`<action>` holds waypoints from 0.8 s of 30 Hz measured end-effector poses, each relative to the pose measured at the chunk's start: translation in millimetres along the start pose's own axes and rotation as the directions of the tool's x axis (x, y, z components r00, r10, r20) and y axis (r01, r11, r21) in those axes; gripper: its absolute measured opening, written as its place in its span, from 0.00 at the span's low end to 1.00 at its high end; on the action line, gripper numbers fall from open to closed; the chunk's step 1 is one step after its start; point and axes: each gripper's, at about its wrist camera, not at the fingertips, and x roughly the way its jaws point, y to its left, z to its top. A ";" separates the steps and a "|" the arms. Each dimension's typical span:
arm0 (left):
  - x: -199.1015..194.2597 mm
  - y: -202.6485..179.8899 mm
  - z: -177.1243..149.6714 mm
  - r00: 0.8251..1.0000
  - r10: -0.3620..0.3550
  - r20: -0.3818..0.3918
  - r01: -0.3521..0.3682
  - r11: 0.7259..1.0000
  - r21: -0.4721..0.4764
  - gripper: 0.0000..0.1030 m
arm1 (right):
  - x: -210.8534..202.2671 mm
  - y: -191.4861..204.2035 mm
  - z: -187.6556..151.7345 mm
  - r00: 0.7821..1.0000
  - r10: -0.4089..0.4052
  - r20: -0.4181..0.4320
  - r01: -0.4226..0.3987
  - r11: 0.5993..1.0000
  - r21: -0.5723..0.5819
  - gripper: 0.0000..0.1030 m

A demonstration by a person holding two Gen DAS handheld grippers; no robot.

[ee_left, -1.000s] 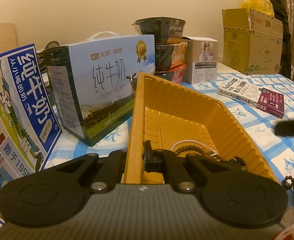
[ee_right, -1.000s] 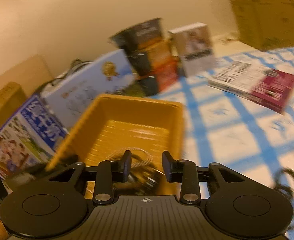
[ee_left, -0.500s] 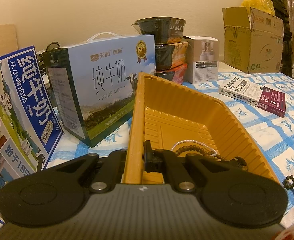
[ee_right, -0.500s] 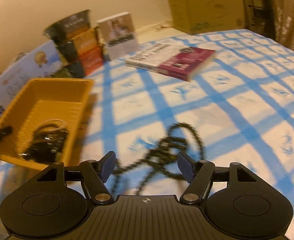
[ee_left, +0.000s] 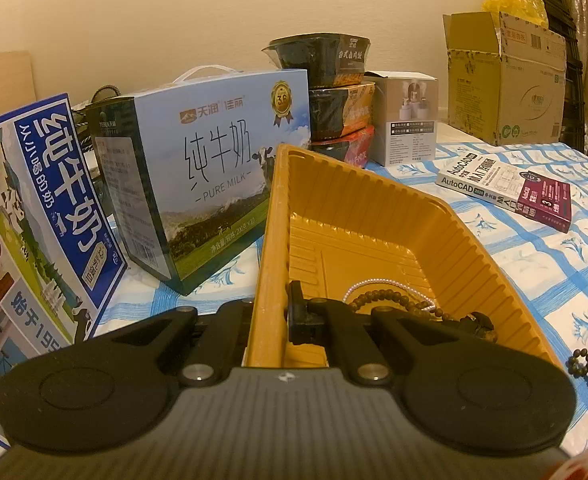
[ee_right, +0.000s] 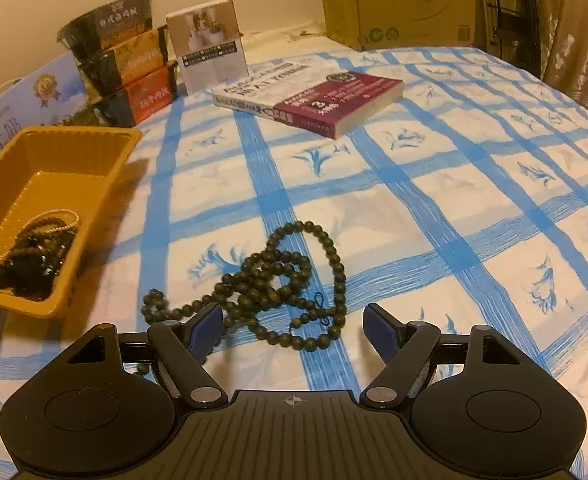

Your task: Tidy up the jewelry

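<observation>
- The tablecloth (ee_right: 434,208), white with a blue check, covers the whole surface.
- A cardboard box (ee_left: 506,88) stands at the far right edge, by the wall.
- Two milk cartons stand at the left: a pale blue one (ee_left: 209,172) just behind the tray, and a darker blue one (ee_left: 33,216) nearer the camera.
- The yellow tray (ee_right: 105,184) sits on the cloth at the left, in front of a stack of bowls (ee_right: 121,68). A small white box (ee_right: 207,44) stands just right of the stack.
- A book (ee_right: 314,100) lies flat, well beyond the loose beads.
- The left gripper (ee_left: 271,316) is clamped on the tray's near-left wall, one finger outside and one inside.
- The right gripper (ee_right: 294,332) hovers low with its jaws spread wide and nothing between them; its blue pads (ee_right: 207,326) flank the near end of the loose beads.
- A dark bead necklace (ee_right: 281,280) lies tangled on the cloth, right of the tray and apart from it.
- Inside the tray, at its near end, lie dark beads (ee_right: 33,256) and a thin pale chain (ee_left: 386,286).
</observation>
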 end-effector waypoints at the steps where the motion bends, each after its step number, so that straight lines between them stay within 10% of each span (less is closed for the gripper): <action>1: 0.0 -0.1 0.1 1.000 0.000 0.000 0.000 1.000 -0.001 0.03 | 1.8 -0.9 0.4 1.000 -0.002 -0.002 0.002 1.000 0.002 0.75; 24: -0.1 -0.6 0.0 1.000 -0.001 0.001 0.001 1.000 0.002 0.03 | 42.7 20.4 15.0 0.998 0.054 -0.018 -0.055 0.996 -0.067 0.71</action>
